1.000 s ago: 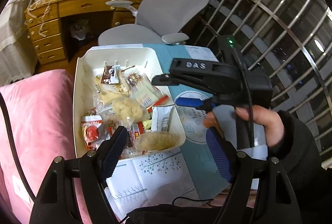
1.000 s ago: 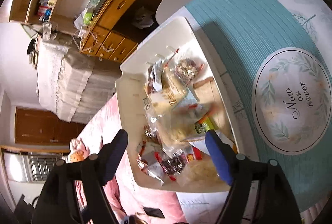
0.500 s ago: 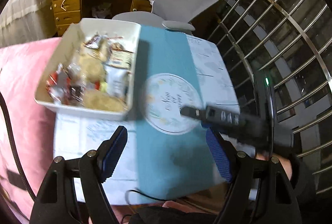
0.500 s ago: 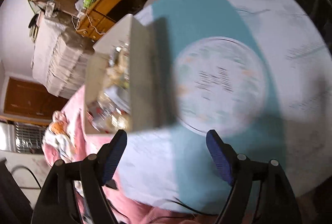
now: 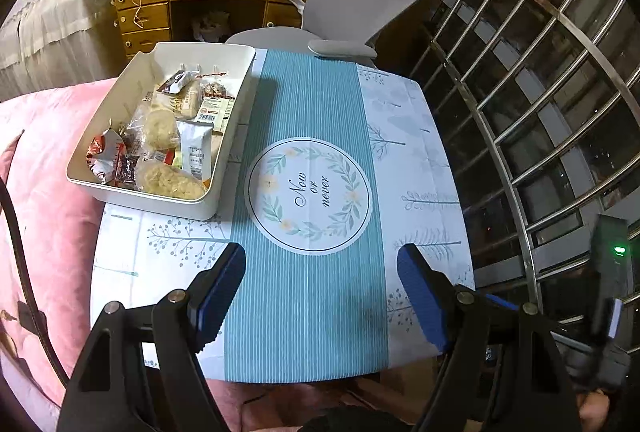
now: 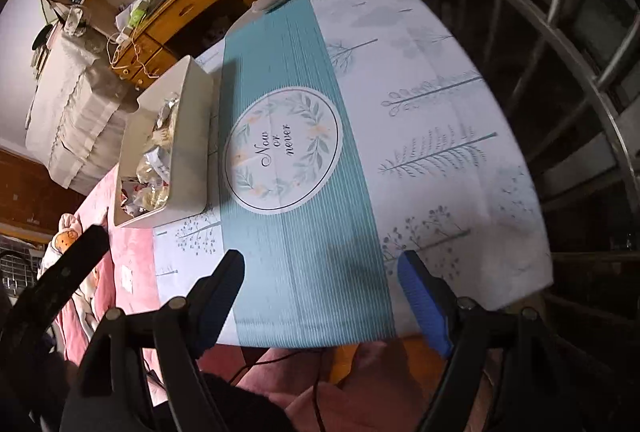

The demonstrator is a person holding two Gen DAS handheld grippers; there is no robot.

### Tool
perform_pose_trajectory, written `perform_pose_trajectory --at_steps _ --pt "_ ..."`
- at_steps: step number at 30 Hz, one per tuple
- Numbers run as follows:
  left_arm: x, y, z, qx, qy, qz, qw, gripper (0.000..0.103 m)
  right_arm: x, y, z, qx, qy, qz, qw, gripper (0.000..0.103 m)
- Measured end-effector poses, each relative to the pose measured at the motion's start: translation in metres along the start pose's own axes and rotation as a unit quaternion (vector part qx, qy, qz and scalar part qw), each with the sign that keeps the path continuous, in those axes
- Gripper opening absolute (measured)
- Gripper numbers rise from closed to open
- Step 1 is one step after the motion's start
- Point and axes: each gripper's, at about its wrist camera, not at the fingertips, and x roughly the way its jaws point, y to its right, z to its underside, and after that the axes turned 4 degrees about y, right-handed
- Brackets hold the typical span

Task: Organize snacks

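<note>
From the left wrist view, the left gripper (image 5: 320, 272) hangs over the near edge of the tabletop (image 5: 412, 160), its fingers (image 5: 224, 284) spread wide with nothing between them. The snacks (image 5: 168, 136) all lie heaped in the white bin (image 5: 240, 88), which stands on the far left part of the cloth, beside the round "Now or never" motif (image 5: 310, 196) and well apart from the fingers. Judging by this, the sorting looks done or nearly so, and the step in hand is a retreat. To do it well, carry the released fingers clear of the bin wall and level over the cloth, so nothing gets nudged off the left edge toward the pink bedding (image 5: 44, 168). The packets overlap, so a count is not possible, and the lower ones are hidden. At the right edge a dark body with a green light (image 5: 619, 250) is probably the other gripper, but it is cut off.

From the right wrist view, the right gripper (image 6: 320, 272) also stands released and empty above the near edge of the tabletop (image 6: 440, 80). The bin (image 6: 188, 136) is seen from the side at far left, its near wall hiding most of the contents; only some crinkled wrappers (image 6: 156, 160) show. A black bar (image 6: 68, 272) at lower left may belong to the left gripper; I cannot tell. The window bars (image 6: 580, 44) and the floor beyond are too dark to read.
</note>
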Motion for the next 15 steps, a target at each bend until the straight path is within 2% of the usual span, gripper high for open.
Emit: perform_pose_trajectory --at_steps 5,9,11,13,15 --pt "-0.018 0.009 -0.009 0.037 0.007 -0.014 0.9992 0.078 -0.03 -0.019 0.005 -0.03 0.007 0.009 0.999 0.083" --pt "-0.033 0.011 -0.014 0.046 0.015 -0.028 0.9985 0.084 -0.048 -0.039 0.009 -0.063 0.028 0.026 0.997 0.086" --pt "-0.044 0.014 -0.014 0.059 0.029 -0.028 0.9974 0.084 -0.06 -0.044 0.01 -0.066 0.051 0.036 0.996 0.088" --pt "-0.054 0.016 -0.013 0.064 0.05 -0.047 0.9956 0.087 -0.072 -0.047 0.014 -0.067 0.08 0.042 0.994 0.092" --pt "-0.06 0.015 -0.011 0.056 0.068 -0.062 0.9942 0.091 -0.075 -0.051 0.018 -0.083 0.088 0.05 0.991 0.095"
